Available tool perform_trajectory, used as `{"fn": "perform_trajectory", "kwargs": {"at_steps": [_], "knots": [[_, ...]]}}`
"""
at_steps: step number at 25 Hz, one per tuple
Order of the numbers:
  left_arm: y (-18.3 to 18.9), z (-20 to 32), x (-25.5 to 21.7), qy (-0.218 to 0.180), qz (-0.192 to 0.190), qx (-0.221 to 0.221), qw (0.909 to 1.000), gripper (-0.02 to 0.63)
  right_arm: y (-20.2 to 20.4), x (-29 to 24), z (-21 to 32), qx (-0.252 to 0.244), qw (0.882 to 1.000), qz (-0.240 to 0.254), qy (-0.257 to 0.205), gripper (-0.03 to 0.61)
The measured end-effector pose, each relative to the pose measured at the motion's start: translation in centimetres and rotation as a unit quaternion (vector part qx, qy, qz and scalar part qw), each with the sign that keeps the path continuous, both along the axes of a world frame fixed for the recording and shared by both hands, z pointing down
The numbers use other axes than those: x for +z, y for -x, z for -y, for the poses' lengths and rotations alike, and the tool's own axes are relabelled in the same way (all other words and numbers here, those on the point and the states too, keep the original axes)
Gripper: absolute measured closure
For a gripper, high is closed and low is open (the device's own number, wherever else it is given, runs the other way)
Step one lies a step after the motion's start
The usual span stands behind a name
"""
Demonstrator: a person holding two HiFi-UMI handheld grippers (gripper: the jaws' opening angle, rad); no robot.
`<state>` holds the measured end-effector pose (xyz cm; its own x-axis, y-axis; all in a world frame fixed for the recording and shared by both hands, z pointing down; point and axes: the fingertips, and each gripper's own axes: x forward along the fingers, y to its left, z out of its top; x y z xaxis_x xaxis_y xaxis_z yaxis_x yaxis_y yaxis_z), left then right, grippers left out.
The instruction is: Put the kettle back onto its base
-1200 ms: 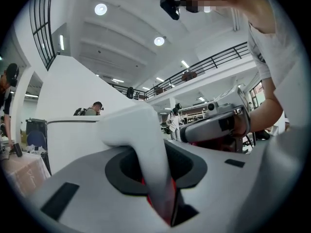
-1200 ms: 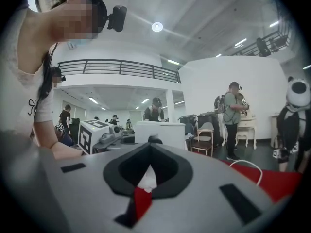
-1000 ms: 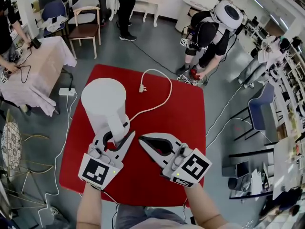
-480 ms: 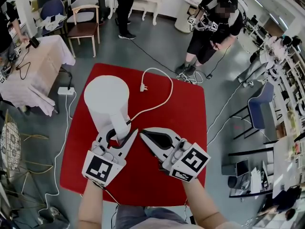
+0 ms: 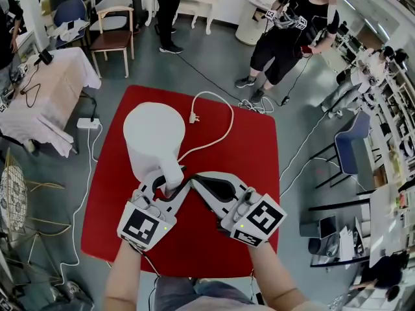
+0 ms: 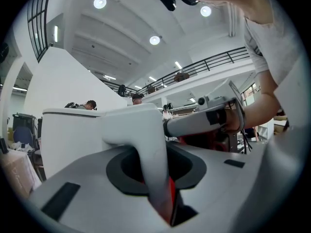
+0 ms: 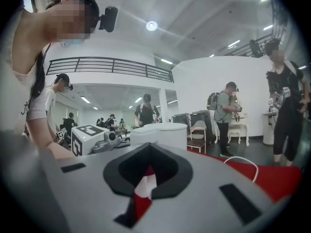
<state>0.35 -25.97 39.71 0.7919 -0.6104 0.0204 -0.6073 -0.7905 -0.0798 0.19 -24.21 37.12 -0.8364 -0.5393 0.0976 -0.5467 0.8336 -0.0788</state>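
Observation:
A white kettle [image 5: 154, 135] stands at the left of the red table [image 5: 246, 161], also showing in the left gripper view [image 6: 73, 140] and the right gripper view [image 7: 160, 132]. Its handle [image 5: 172, 173] lies between the jaws of my left gripper [image 5: 170, 177]. Those jaws have just been closing. In the left gripper view a thin red gap still shows beside the handle [image 6: 146, 144]. My right gripper [image 5: 193, 177] sits shut and empty just right of the handle. A white cord [image 5: 224, 131] runs from the kettle's foot to a loose plug [image 5: 193, 117]. No separate base shows.
A person [image 5: 285, 31] with grippers stands past the table's far right corner, with cables [image 5: 256, 105] on the floor nearby. A cloth-covered table [image 5: 52, 89] and a power strip [image 5: 87, 123] lie to the left, a chair [image 5: 113, 41] behind.
My left gripper's jaws have narrowed around the kettle's handle. The right gripper has stayed beside it. The person at the back has stood up and stepped right.

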Motion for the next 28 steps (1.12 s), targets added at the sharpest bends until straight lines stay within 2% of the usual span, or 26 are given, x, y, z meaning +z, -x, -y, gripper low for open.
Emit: {"fn": "perform_trajectory", "kwargs": {"at_steps": [6, 12, 15, 24, 28], "knots": [[0.5, -0.7, 0.3, 0.019, -0.019, -0.003, 0.9996, 0.537, -0.3, -0.3, -0.6, 0.005, 1.0, -0.01, -0.007, 0.569], [-1.0, -0.3, 0.1, 0.016, -0.036, 0.023, 0.999, 0.546, -0.9, -0.6, -0.7, 0.013, 1.0, -0.011, -0.009, 0.569], [-0.5, -1.0, -0.2, 0.019, -0.051, 0.033, 0.998, 0.549, -1.1, -0.8, -0.8, 0.015, 1.0, -0.011, -0.01, 0.569], [-0.4, -2.0, 0.7, 0.03, -0.047, 0.067, 0.9962, 0.554, -1.0, -0.8, -1.2, 0.011, 1.0, -0.012, -0.012, 0.569], [-1.7, -2.2, 0.7, 0.015, -0.03, 0.087, 0.9956, 0.557, -1.2, -1.0, -1.4, 0.013, 1.0, -0.011, -0.014, 0.569]]}}
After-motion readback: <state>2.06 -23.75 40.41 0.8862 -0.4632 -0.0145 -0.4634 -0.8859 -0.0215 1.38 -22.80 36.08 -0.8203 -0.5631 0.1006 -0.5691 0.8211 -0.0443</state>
